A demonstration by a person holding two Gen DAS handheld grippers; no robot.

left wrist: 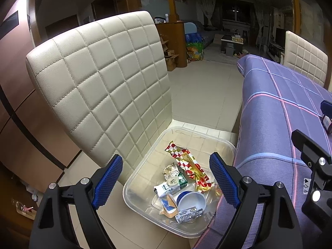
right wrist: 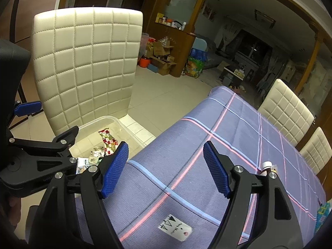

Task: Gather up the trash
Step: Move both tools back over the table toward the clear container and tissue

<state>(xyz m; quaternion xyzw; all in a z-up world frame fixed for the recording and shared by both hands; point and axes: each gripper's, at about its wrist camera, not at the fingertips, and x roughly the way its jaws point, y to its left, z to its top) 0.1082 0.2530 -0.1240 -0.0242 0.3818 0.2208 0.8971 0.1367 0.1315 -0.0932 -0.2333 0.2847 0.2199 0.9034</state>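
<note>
A clear plastic bin (left wrist: 132,178) sits on the seat of a cream quilted chair (left wrist: 99,78) beside the table. It holds trash: a red-and-white checked wrapper (left wrist: 186,161), a white cup with a blue rim (left wrist: 192,202), crumpled packets and a foil blister pack (left wrist: 188,214). My left gripper (left wrist: 166,182) is open and empty, hovering over the bin. My right gripper (right wrist: 166,170) is open and empty above the table's purple plaid cloth (right wrist: 238,128). The bin (right wrist: 99,122) and checked wrapper (right wrist: 106,138) also show in the right wrist view. A small white-capped bottle (right wrist: 267,166) lies on the cloth.
Two more cream chairs (right wrist: 288,108) stand along the table's far side. A white label (right wrist: 176,228) lies on the cloth near me. A colourful packet (right wrist: 322,215) is at the table's right edge. Cardboard boxes (right wrist: 161,56) and bags sit on the tiled floor beyond.
</note>
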